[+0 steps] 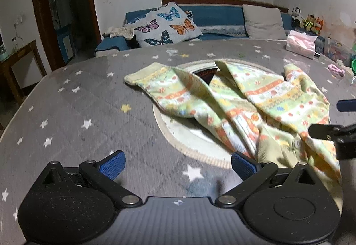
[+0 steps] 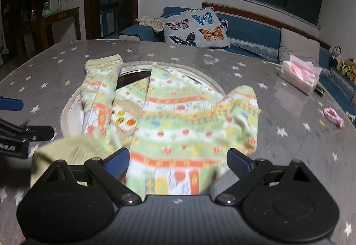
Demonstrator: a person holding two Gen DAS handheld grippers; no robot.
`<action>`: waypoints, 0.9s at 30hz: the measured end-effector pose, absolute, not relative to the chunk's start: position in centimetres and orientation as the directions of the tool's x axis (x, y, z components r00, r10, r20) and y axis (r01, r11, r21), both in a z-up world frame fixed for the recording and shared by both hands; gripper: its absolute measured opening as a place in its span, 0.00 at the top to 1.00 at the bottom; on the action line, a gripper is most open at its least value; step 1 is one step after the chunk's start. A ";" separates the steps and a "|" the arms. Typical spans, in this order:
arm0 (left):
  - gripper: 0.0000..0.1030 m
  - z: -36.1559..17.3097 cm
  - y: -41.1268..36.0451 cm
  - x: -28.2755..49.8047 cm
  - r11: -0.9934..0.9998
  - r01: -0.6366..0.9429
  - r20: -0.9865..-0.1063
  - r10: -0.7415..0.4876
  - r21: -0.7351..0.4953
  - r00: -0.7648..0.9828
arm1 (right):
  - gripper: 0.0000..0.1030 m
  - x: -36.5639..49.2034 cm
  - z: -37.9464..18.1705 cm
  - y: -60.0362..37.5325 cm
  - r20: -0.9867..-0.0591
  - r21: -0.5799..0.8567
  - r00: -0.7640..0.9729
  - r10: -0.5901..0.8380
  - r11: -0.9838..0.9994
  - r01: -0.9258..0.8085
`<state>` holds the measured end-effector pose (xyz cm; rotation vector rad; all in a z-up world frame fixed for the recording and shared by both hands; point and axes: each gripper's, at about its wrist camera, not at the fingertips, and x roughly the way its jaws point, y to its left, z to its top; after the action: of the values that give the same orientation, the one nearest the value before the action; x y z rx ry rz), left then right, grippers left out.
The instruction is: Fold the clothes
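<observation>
Both hand-held grippers (image 1: 178, 166) (image 2: 178, 161) low, wide apart

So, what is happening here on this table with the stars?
A person holds two tongs over a small patterned garment that lies crumpled on the star-print table, partly across a round mat. The left tongs are open over bare table beside the cloth. The right tongs are open too, with the near edge of the garment between the fingers, not pinched. No neat fold is visible yet.
</observation>
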<state>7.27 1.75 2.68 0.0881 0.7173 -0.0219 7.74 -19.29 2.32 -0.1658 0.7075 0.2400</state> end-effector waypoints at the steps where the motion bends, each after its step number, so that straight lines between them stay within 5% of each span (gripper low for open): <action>1: 0.03 2.8 1.8 7.6 0.996 0.053 -0.655 0.007 0.072 0.756 | 0.09 8.3 2.4 -19.2 -0.660 -0.072 0.734 0.161 0.959 -0.276; 15: 0.26 3.0 3.8 12.0 0.998 0.054 -0.665 -0.026 0.021 0.747 | 0.19 18.0 2.2 -15.3 -0.670 -0.122 0.723 0.167 0.936 -0.330; 22: 0.27 3.4 4.7 13.8 0.998 0.052 -0.665 -0.027 0.017 0.746 | 0.21 22.5 1.3 -13.1 -0.676 -0.150 0.719 0.160 0.926 -0.346; 25: 0.27 3.6 4.7 14.3 0.998 0.055 -0.663 -0.027 0.021 0.748 | 0.26 23.6 0.6 -12.4 -0.672 -0.202 0.730 0.127 0.916 -0.346; 27: 0.27 3.7 4.6 14.6 0.998 0.058 -0.662 -0.028 0.024 0.749 | 0.39 24.1 0.1 -12.2 -0.672 -0.232 0.734 0.101 0.912 -0.338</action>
<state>14.57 4.58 3.73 0.0438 0.7231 -0.0470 24.11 -12.19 0.07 -0.3542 0.7096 0.2470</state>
